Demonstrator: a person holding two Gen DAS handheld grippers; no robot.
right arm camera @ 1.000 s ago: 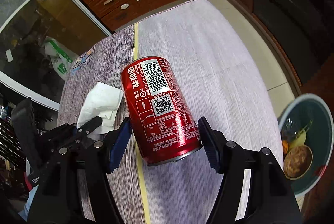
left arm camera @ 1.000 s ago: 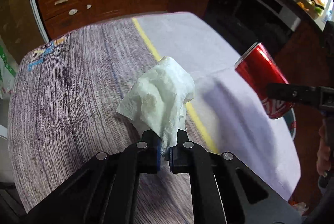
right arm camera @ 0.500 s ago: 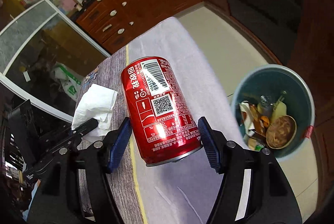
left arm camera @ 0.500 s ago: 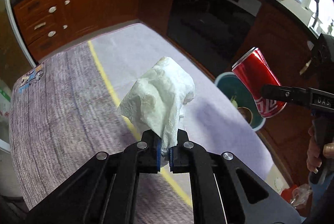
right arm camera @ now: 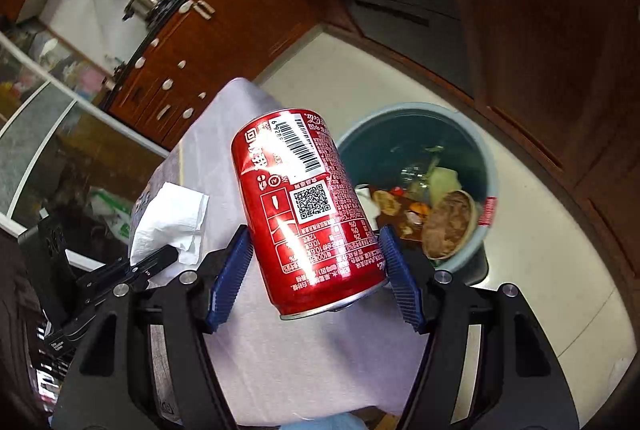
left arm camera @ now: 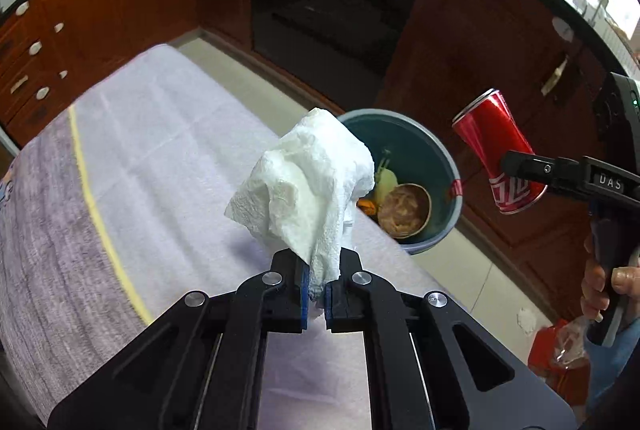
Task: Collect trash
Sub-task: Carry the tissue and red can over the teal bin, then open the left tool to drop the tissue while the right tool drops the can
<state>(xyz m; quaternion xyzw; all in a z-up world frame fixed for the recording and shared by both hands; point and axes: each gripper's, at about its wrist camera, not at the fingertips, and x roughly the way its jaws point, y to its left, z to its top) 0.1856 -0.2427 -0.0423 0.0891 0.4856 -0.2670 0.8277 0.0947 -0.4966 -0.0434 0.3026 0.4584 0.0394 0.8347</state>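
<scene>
Both pieces of trash are up in the air right now. The left gripper (left arm camera: 316, 294) has its fingers pinched tight on a crumpled white tissue (left arm camera: 308, 181), which sticks up and forward from the tips, above the desk (left arm camera: 140, 157) near its edge. The right gripper (right arm camera: 316, 270) is clamped around the lower part of a red soda can (right arm camera: 304, 205), blue pads pressed on either side. The can's long axis runs away from the fingers and leans a bit left, with the bottom rim closest to the wrist camera.

What matters is where the trash bin (left arm camera: 456, 165) sits. It's on the floor just past the desk edge, ahead of and below both grippers. From the right wrist view the bin (right arm camera: 493, 165) opens up just to the right of the can, and from the left view the can (left arm camera: 500, 153) hangs to the right of the bin's rim, so I'd guess the right hand is a bit nearer to a clean drop. The tissue looks closer to being over the desk edge than over the opening.

The bin already has food scraps and a bowl-like container (left arm camera: 404, 205) in it, but there's plenty of room. Nothing stands between either gripper and the bin. Kitchen cabinets (left arm camera: 472, 41) stand behind it.
</scene>
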